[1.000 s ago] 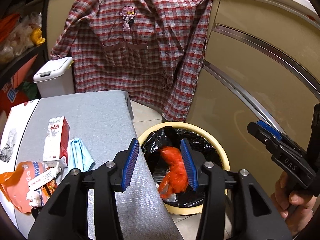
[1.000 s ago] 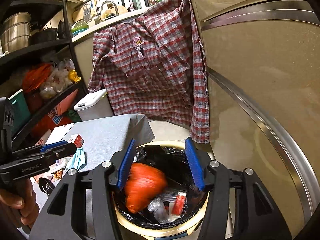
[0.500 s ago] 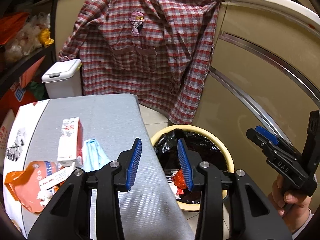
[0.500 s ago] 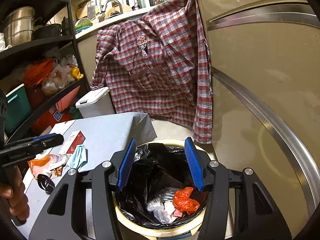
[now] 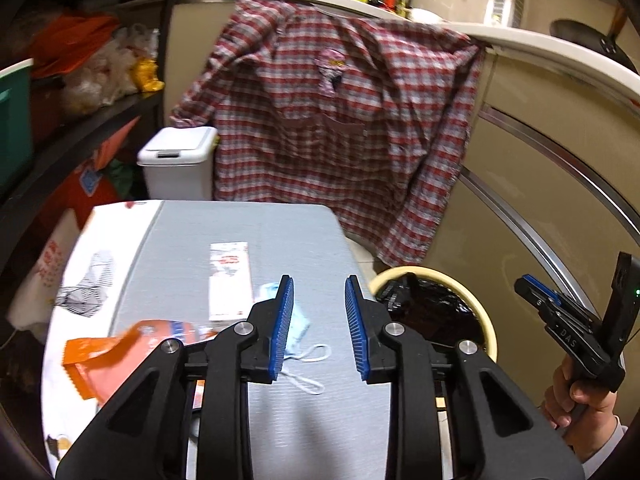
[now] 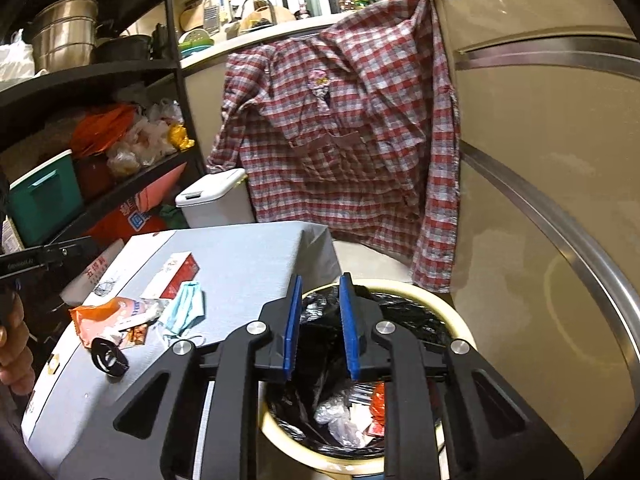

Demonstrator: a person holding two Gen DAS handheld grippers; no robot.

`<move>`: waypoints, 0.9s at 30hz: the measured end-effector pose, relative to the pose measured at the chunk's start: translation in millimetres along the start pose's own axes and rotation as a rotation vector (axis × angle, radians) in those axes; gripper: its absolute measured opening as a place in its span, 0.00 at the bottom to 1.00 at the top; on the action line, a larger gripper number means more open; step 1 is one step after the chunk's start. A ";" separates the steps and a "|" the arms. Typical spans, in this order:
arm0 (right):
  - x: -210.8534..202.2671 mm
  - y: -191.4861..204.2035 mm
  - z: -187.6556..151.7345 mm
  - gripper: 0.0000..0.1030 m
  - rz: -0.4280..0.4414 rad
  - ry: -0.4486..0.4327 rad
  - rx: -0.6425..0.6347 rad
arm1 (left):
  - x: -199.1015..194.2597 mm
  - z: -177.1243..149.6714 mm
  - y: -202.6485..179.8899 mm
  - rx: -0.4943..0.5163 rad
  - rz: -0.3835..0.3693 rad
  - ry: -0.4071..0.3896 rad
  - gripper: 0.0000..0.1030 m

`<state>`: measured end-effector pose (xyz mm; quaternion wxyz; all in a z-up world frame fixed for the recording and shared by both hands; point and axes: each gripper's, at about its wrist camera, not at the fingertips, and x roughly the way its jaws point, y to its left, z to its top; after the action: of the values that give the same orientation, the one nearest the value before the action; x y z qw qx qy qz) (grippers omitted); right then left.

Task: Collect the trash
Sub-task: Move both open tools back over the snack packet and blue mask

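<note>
Trash [image 6: 120, 320] lies lower left in our right view on the grey table [image 6: 248, 252]: orange wrapper, blue mask [image 6: 186, 308], red-white carton [image 6: 174, 274]. Our left gripper [image 5: 318, 330] and right gripper [image 6: 320, 326] are closing, both empty, the right over the black-lined bin [image 6: 460, 326].

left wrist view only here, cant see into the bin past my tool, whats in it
observer: The right wrist view shows the bin holding clear plastic and red wrapper scraps on its black liner.
operator: is the right tool carrying anything
observer: No. The right tool is empty above the bin, and its jaws are closing.
operator: any trash i'm missing
observer: A small round black object lies beside the orange wrapper.
</note>
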<state>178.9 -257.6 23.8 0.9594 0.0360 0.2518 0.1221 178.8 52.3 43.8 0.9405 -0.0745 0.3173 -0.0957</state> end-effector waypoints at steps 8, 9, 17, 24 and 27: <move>8.0 31.3 -0.8 0.09 0.058 0.007 -0.015 | -21.8 -0.2 44.3 -0.039 0.060 -0.021 0.22; 10.0 35.8 -1.1 0.09 0.067 0.010 -0.013 | -22.8 -0.2 49.6 -0.046 0.067 -0.021 0.21; 29.2 70.8 -4.8 0.08 0.135 0.040 -0.024 | -36.5 -2.3 100.8 -0.116 0.132 -0.022 0.18; 52.5 108.0 -9.5 0.08 0.201 0.073 -0.057 | -39.8 -2.8 130.8 -0.144 0.171 -0.026 0.18; 62.7 122.4 -12.1 0.09 0.225 0.089 -0.069 | -36.6 -6.3 142.9 -0.153 0.193 -0.014 0.18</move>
<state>199.4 -123.2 -0.5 0.9282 0.0255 0.2840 0.2390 165.4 198.9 31.4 0.9392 -0.1157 0.3226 0.0201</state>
